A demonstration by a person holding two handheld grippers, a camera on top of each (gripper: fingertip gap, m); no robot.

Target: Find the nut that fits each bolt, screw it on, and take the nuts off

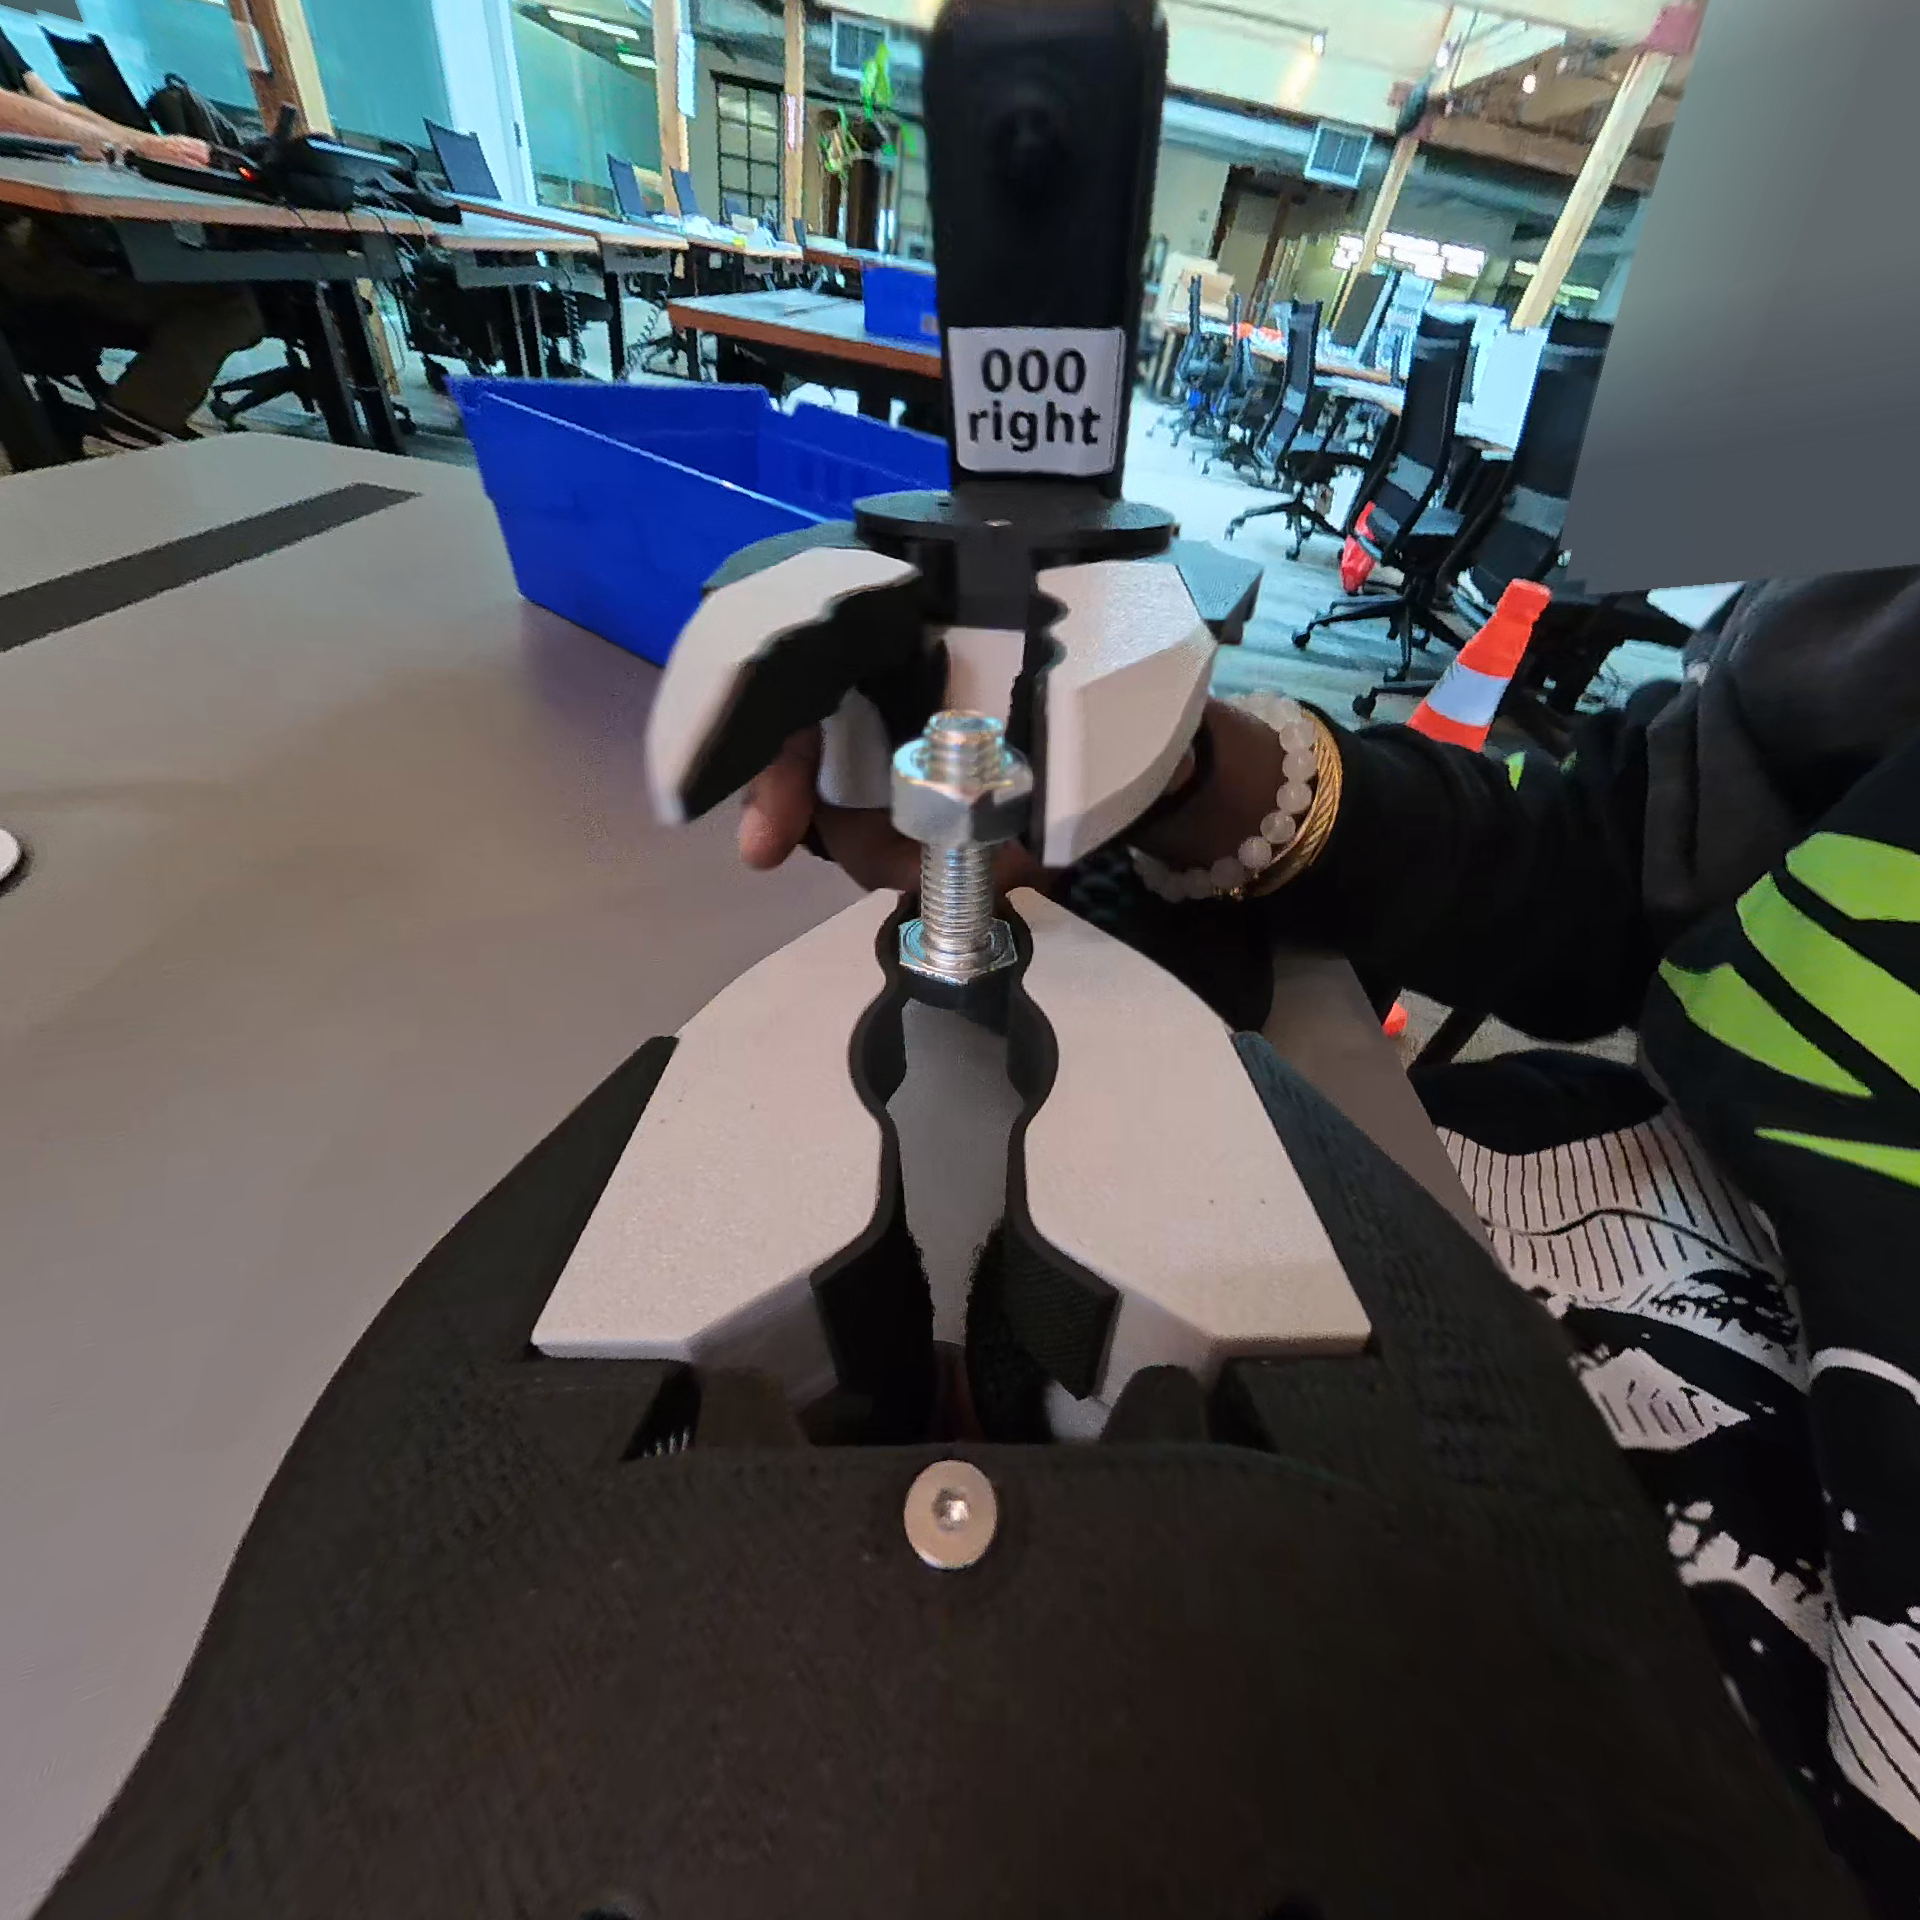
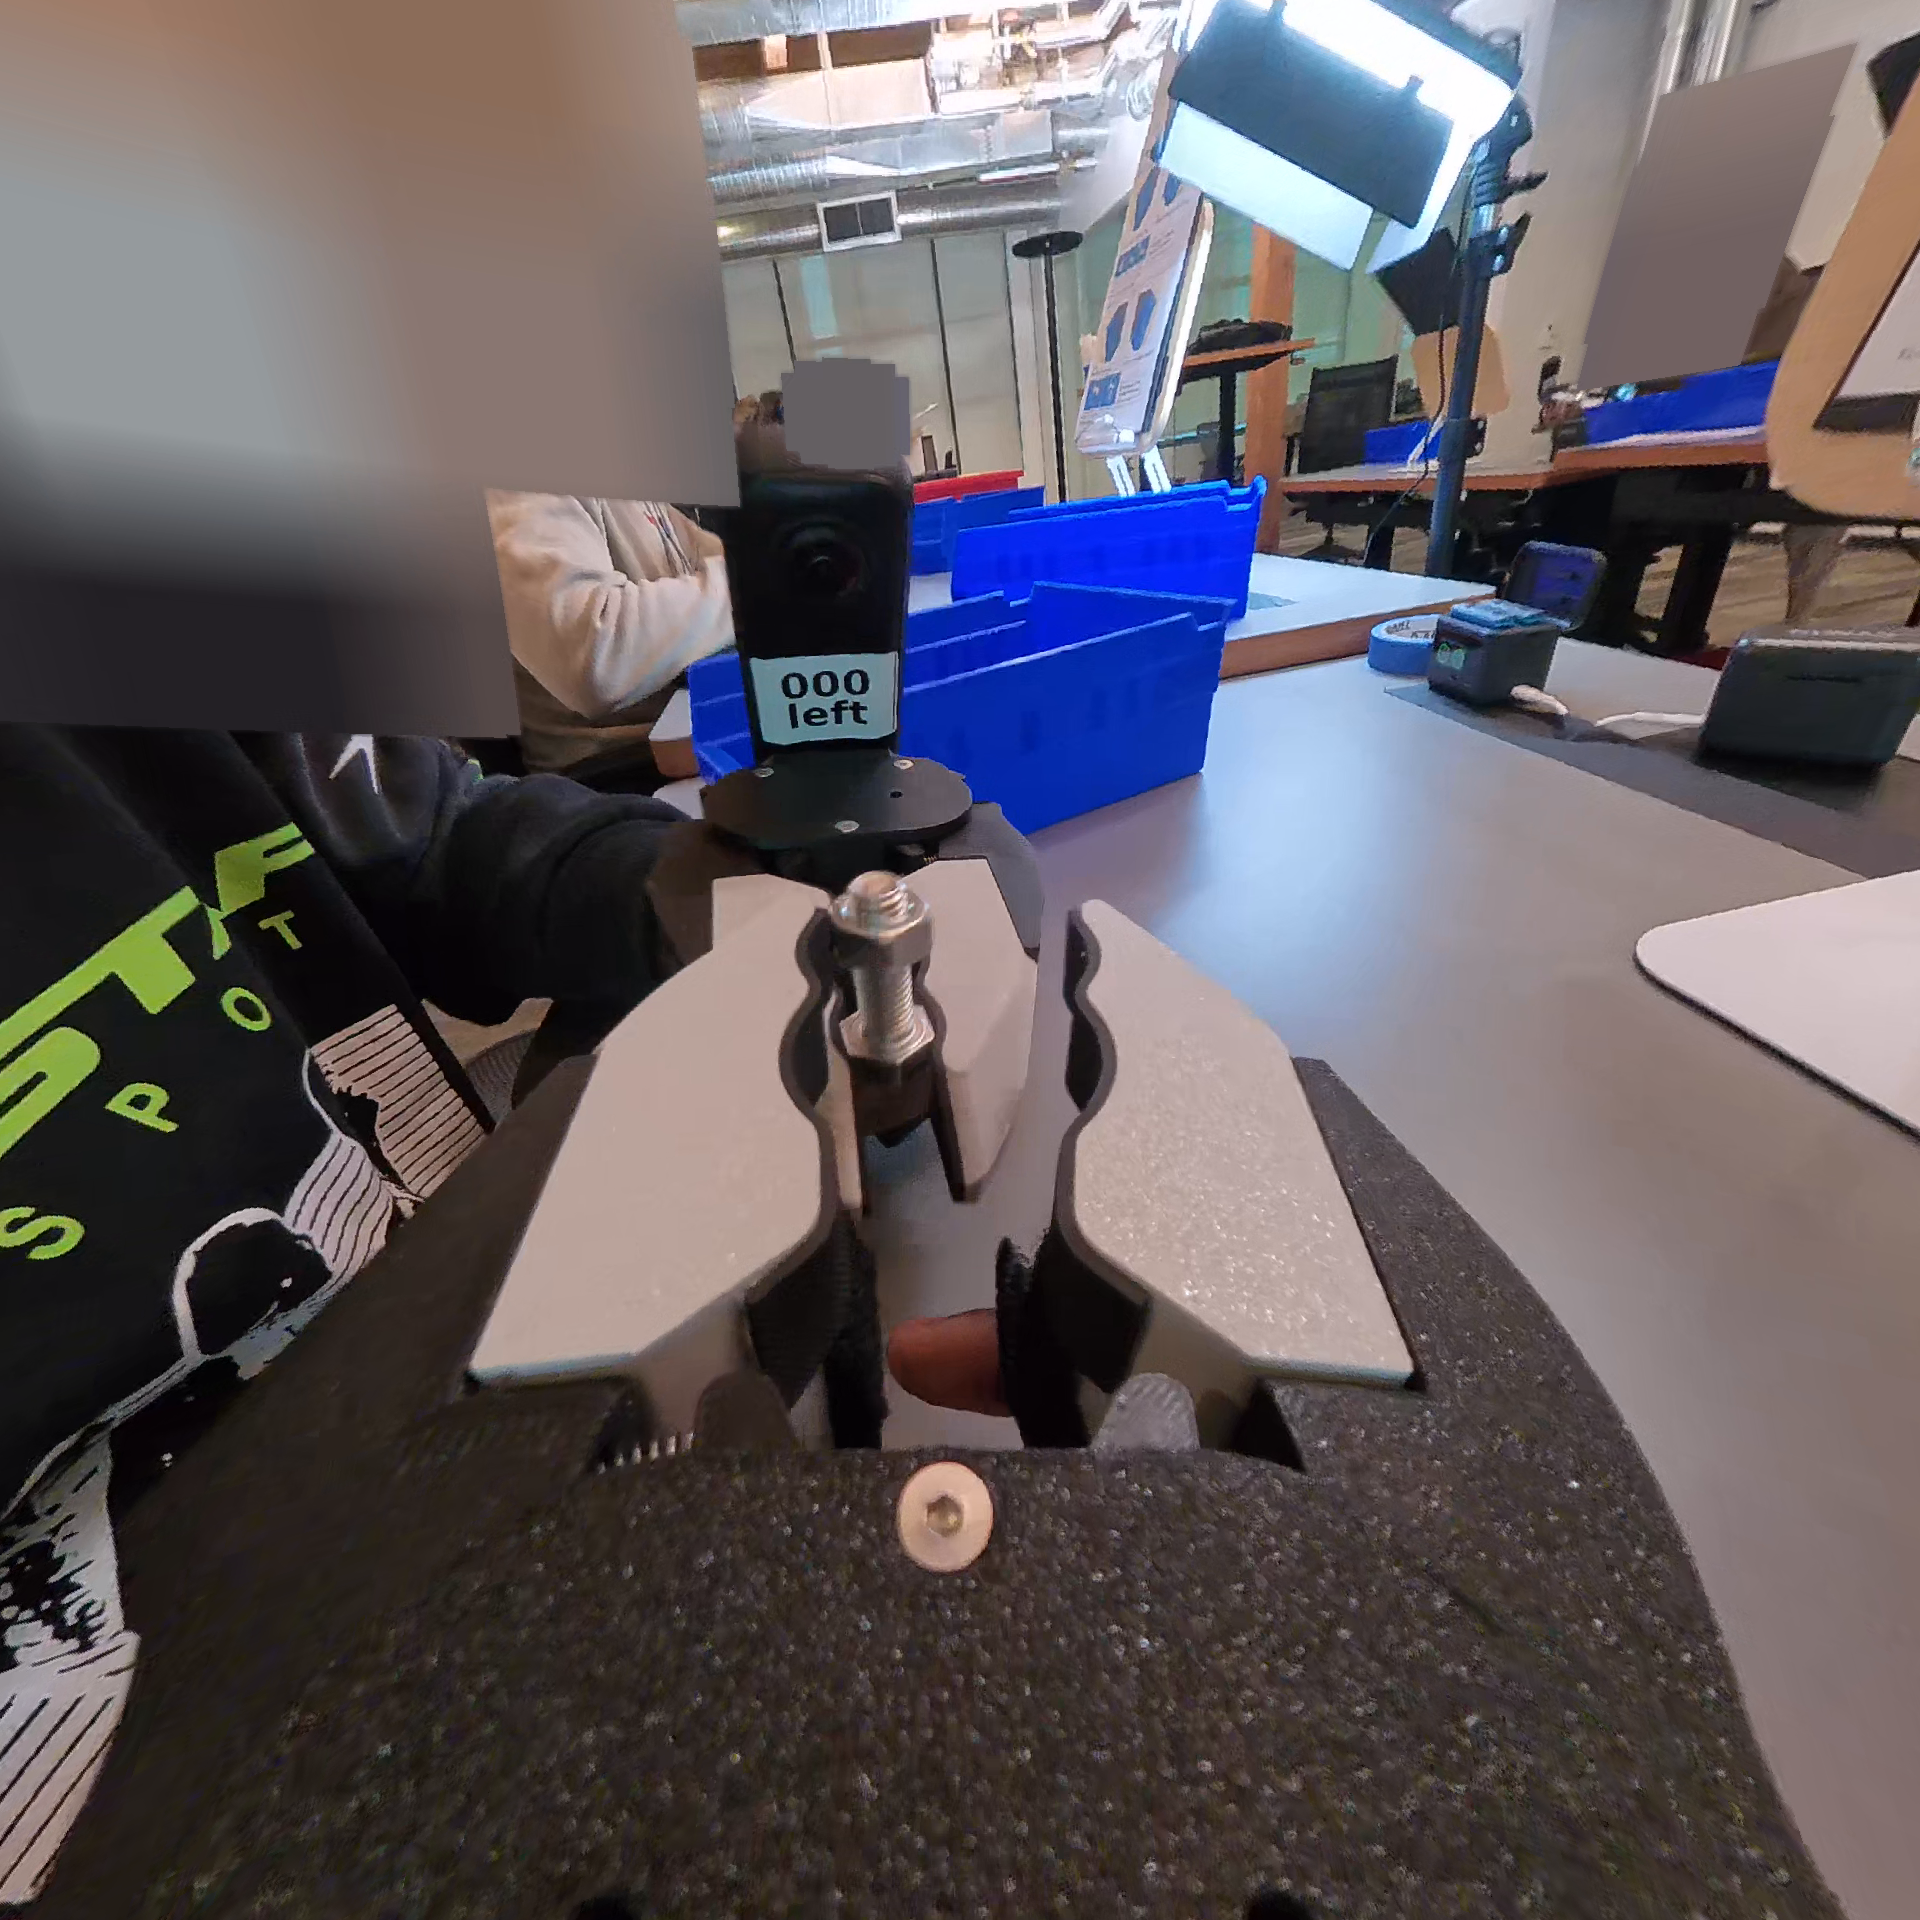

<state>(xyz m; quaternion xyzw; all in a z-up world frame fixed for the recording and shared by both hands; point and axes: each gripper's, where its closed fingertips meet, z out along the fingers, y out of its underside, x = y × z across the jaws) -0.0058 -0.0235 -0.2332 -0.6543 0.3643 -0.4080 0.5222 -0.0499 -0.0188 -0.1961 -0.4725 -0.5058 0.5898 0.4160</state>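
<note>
Above the grey worktop, near its edge, the two tools meet nose to nose over one bolt. The left tool is closed on the bolt's head end: its fingers pinch a hex piece at the base of the thread, and the silver shank stands upright out of the tips. A nut sits high on the thread, just below the bolt's top end, with a short stub of thread showing above it.

The right tool faces the left one, its fingers spread apart. In the right wrist view its own fingers stand well open, one on each side of the bolt, and the nut lies between them near the left finger. Whether that finger touches the nut I cannot tell; nothing is gripped. The left tool shows beyond, holding the bolt upright from below.

A hand with a bead bracelet holds the right tool's grip, and a black sleeve runs off to the right. A fingertip shows in the gap behind the right tool's fingers.

Behind the tools a blue bin stands on the worktop. In the right wrist view more blue bins stand behind, a roll of blue tape lies far off, and a white pad lies at the right edge.
</note>
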